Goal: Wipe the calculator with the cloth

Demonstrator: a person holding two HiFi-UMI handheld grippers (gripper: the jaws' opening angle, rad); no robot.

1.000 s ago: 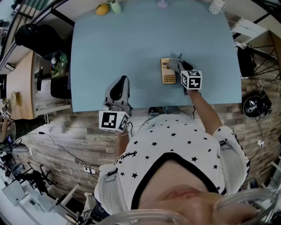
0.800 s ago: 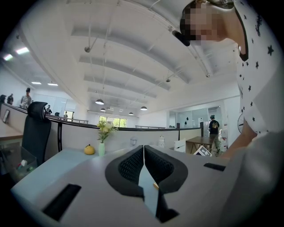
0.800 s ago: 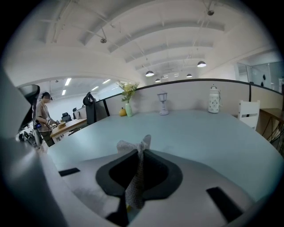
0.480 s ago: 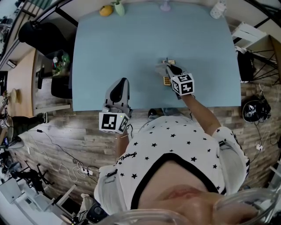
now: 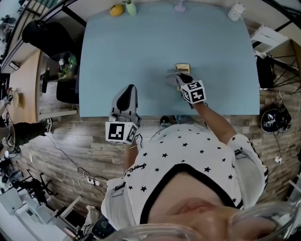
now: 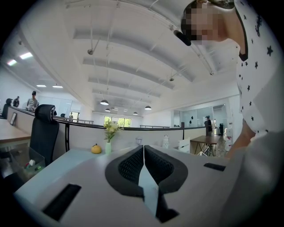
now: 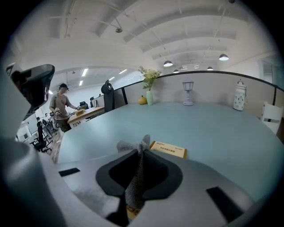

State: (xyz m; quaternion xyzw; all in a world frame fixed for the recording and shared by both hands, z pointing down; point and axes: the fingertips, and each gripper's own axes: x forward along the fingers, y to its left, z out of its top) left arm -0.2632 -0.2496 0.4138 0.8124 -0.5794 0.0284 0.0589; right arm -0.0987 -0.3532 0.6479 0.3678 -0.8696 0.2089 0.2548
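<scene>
The yellow calculator [image 5: 183, 68] lies on the light-blue table [image 5: 141, 52], right of centre; its far end [image 7: 168, 150] shows past the jaws in the right gripper view. My right gripper [image 5: 179, 79] is shut on the grey cloth [image 7: 135, 177], which bunches out past the tips [image 5: 172, 77] and covers the calculator's near part. My left gripper [image 5: 126, 96] rests at the table's near edge, left of the calculator, jaws shut [image 6: 143, 165] with nothing between them.
At the table's far edge stand an orange fruit [image 5: 116, 10], a green vase with flowers [image 5: 130, 7], a small lamp [image 7: 188, 98] and a white lantern [image 5: 236, 11]. A dark office chair [image 5: 40, 35] is off the left side. A person [image 7: 60, 107] stands at a distant desk.
The right gripper with the cloth has slid left and toward the near end of the calculator, now covering its lower part. The left gripper has stayed put.
</scene>
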